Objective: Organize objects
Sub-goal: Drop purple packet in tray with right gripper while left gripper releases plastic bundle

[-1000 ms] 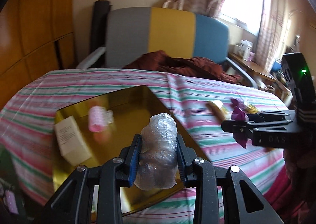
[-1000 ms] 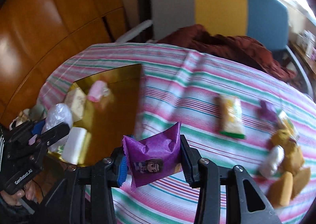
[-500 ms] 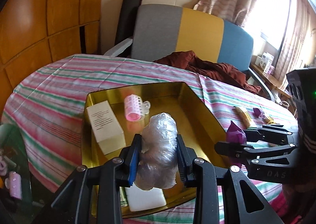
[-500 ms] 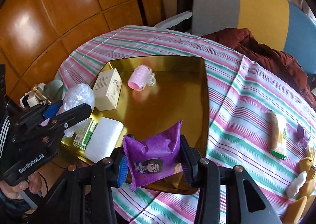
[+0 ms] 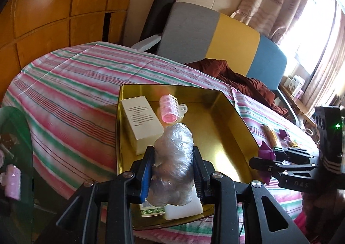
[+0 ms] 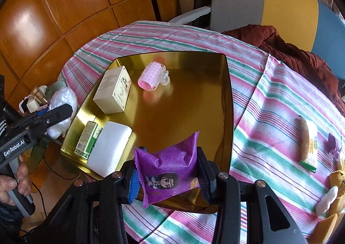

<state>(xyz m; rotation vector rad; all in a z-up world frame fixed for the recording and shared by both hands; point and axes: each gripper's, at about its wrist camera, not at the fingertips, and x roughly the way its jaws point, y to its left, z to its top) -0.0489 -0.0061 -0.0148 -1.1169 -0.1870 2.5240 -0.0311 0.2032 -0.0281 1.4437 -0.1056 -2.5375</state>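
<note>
My left gripper (image 5: 172, 170) is shut on a crumpled clear plastic bundle (image 5: 173, 164), held over the near end of a gold tray (image 5: 235, 127). My right gripper (image 6: 167, 176) is shut on a purple snack packet (image 6: 168, 168) above the tray's (image 6: 185, 114) near right corner. In the tray lie a cream box (image 6: 113, 90), a pink hair roller (image 6: 151, 76), a white block (image 6: 108, 147) and a green-labelled box (image 6: 85, 140). Each gripper shows in the other's view: the left gripper (image 6: 57, 113) at the tray's left side, the right gripper (image 5: 268, 159) at its right.
The round table wears a striped cloth (image 6: 269, 104). On its right lie a wrapped snack bar (image 6: 307, 140), a small purple sweet (image 6: 332, 140) and several yellow and white pieces (image 6: 330, 198). A tricolour chair (image 6: 280, 7) with a brown garment (image 6: 297, 54) stands behind. A glass side table (image 5: 15, 136) is at left.
Both grippers have swung left from over the cloth to above the gold tray and sunk a little, each still gripping its item. The tray now fills the middle of both views.
</note>
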